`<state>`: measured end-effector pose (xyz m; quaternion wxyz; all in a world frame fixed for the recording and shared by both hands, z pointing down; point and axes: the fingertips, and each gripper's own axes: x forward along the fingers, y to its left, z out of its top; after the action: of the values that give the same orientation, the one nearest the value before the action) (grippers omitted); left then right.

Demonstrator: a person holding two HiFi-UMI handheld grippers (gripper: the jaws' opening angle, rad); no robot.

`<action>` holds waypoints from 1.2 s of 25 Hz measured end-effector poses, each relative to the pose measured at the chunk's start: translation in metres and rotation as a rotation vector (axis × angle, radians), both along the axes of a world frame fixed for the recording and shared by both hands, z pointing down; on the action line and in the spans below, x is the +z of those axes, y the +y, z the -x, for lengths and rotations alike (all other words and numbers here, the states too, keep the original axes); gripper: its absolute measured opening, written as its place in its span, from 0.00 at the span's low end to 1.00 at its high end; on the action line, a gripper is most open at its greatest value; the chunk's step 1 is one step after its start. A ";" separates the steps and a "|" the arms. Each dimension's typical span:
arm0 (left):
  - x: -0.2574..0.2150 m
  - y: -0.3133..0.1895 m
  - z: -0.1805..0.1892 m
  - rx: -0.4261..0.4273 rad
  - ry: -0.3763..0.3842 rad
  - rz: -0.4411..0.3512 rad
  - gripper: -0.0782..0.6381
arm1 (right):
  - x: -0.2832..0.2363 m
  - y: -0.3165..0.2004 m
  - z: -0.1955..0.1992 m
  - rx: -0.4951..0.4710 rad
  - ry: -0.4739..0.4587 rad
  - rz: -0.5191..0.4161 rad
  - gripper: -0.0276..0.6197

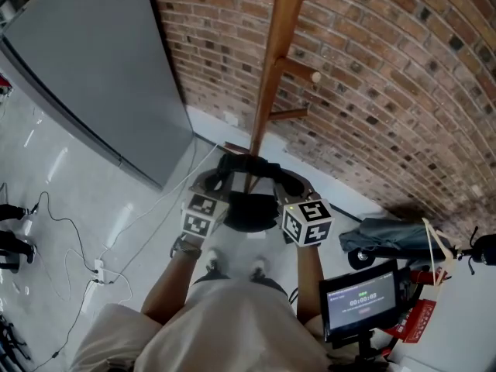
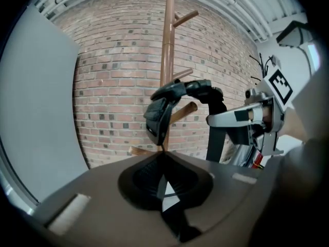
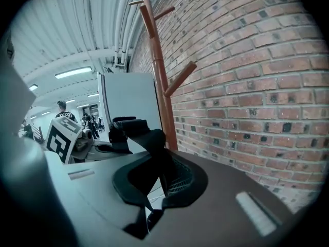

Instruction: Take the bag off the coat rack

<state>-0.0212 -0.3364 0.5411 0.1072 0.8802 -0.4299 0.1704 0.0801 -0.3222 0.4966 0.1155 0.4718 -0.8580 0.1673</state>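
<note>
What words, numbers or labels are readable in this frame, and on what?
Small screen: timer-like digits, too blurred to read.
Red tag: white print, too small to read.
Marker cubes: black-and-white patterns only, no words.
Nothing else legible.

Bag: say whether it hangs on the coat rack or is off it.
Bag off, apparently: left claw and right claw pinch its strap, clear of the coat rack's pegs.

Workshop hall: brick wall (image 1: pixel 387 68), strip lights (image 3: pixel 73 72).
</note>
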 end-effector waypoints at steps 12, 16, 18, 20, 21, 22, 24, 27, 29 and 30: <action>-0.062 0.022 0.010 0.026 0.047 -0.074 0.11 | -0.051 0.023 -0.010 0.008 -0.030 -0.071 0.05; -0.076 0.031 0.013 0.032 0.068 -0.091 0.11 | -0.064 0.029 -0.011 0.010 -0.043 -0.081 0.05; -0.082 0.034 0.013 0.034 0.092 -0.095 0.11 | -0.071 0.033 -0.013 0.007 -0.040 -0.087 0.05; -0.091 0.037 0.016 0.032 0.120 -0.100 0.12 | -0.079 0.036 -0.014 0.005 -0.043 -0.096 0.05; -0.096 0.038 0.018 0.032 0.128 -0.106 0.11 | -0.084 0.038 -0.014 0.003 -0.047 -0.103 0.05; -0.102 0.038 0.020 0.033 0.132 -0.115 0.11 | -0.089 0.039 -0.013 0.000 -0.053 -0.110 0.05; -0.112 0.039 0.023 0.041 0.135 -0.133 0.11 | -0.100 0.042 -0.012 -0.004 -0.063 -0.129 0.05; -0.129 0.041 0.024 0.059 0.137 -0.167 0.11 | -0.119 0.047 -0.012 -0.011 -0.070 -0.170 0.05; -0.140 0.043 0.024 0.068 0.143 -0.193 0.11 | -0.131 0.050 -0.012 -0.019 -0.082 -0.198 0.05; -0.146 0.044 0.024 0.071 0.149 -0.204 0.11 | -0.136 0.051 -0.011 -0.027 -0.102 -0.207 0.05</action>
<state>-0.0449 -0.2926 0.3956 0.0428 0.9114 -0.4044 0.0638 0.0910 -0.2715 0.3607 0.0243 0.4606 -0.8816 0.1001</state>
